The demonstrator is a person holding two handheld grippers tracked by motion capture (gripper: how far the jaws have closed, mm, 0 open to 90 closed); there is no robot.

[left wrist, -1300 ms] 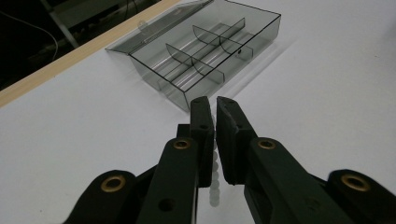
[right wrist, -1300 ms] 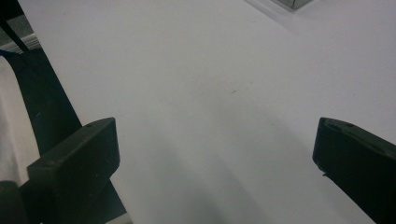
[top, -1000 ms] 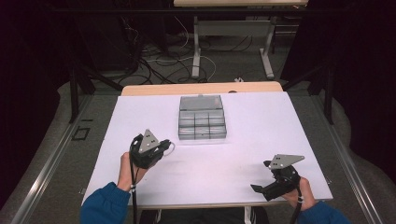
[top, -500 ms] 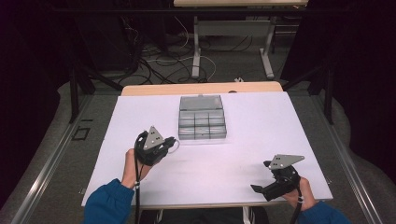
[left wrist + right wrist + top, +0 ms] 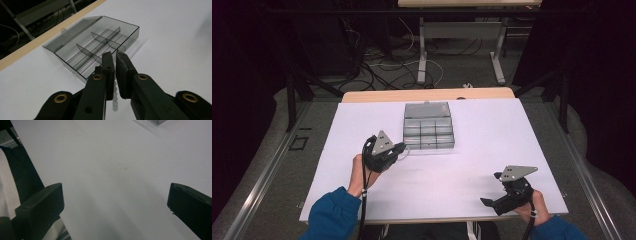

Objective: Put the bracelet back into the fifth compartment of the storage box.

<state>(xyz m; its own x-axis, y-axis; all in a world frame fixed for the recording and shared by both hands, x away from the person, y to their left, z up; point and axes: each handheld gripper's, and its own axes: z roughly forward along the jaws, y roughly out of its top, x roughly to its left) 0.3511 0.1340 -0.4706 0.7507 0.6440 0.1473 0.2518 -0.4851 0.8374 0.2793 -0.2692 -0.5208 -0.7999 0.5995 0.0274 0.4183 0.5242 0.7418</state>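
The left gripper (image 5: pixel 115 56), jaws pinched on a string of white beads (image 5: pixel 115 96), hangs at seven o'clock of the open grey compartment box (image 5: pixel 428 126); the right gripper (image 5: pixel 113 205) gapes empty.

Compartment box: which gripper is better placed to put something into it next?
Left. The left gripper is beside the open compartment box, jaws shut on a string of pale beads and pointing at it. The right gripper sits open and empty near the table's front edge.
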